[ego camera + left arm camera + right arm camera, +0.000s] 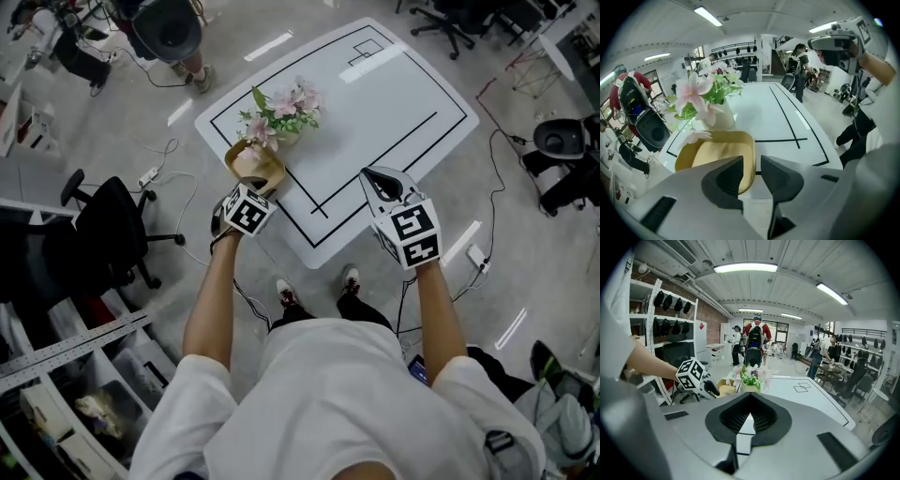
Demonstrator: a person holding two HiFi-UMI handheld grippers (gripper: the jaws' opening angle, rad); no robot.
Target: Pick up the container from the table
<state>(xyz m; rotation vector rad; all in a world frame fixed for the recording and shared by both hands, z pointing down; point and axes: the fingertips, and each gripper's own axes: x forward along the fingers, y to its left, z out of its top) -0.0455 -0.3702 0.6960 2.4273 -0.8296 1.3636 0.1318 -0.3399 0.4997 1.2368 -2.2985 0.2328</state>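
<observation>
Container x1, flower vase x1

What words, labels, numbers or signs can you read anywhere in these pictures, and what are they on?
No readable words or numbers anywhere.
Left marker cube: black-and-white square pattern, no letters.
Right marker cube: the same, pattern only.
White table: black lines only, no print.
Red tag on the white cabinet: too small to read.

One yellow container, one vase of flowers, one white table; two grippers: left gripper, right gripper.
</observation>
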